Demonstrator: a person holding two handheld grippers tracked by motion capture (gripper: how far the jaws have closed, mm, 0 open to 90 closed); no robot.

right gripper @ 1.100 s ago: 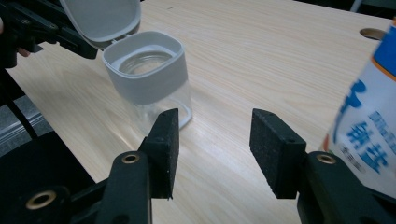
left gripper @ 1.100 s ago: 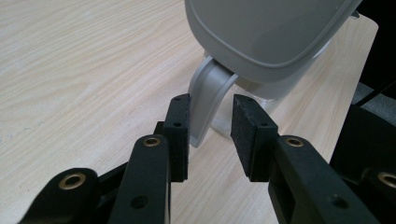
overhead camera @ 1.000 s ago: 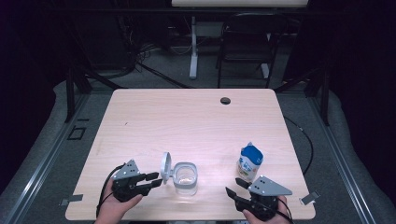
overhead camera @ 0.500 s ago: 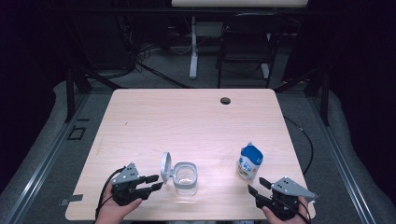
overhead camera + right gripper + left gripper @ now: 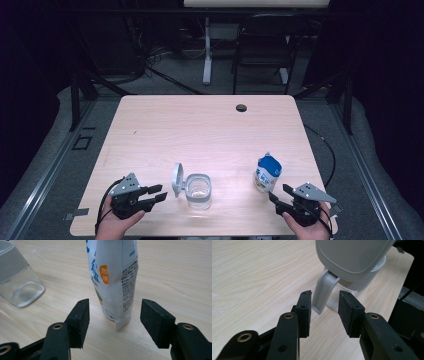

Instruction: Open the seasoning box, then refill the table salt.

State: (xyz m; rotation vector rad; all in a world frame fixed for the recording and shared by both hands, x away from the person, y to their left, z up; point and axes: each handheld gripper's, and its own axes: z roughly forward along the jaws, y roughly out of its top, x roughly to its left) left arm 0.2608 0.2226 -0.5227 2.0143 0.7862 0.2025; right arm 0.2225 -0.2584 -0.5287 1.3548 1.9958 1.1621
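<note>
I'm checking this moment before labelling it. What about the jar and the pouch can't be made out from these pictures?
- Clear jar, high view: too small to tell if anything is inside.
- Jar's flip lid, left gripper view: top cut off by the frame edge; it hides the jar's mouth.
- Blue and white pouch, right gripper view: top cut off by the edge.
- Pouch, high view: print too small to read.

A pale wooden table [image 5: 165, 130] is standing on grey carpet [image 5: 55, 150], with a dark cable hole [image 5: 241, 107] sitting toward its twelve o'clock edge. Beyond it, at about one o'clock, a black chair [image 5: 262, 55] is waiting in shadow, and a white stand leg [image 5: 207, 55] is rising beside tangled cables [image 5: 150, 55]. Darkness is swallowing the surrounding room.
</note>
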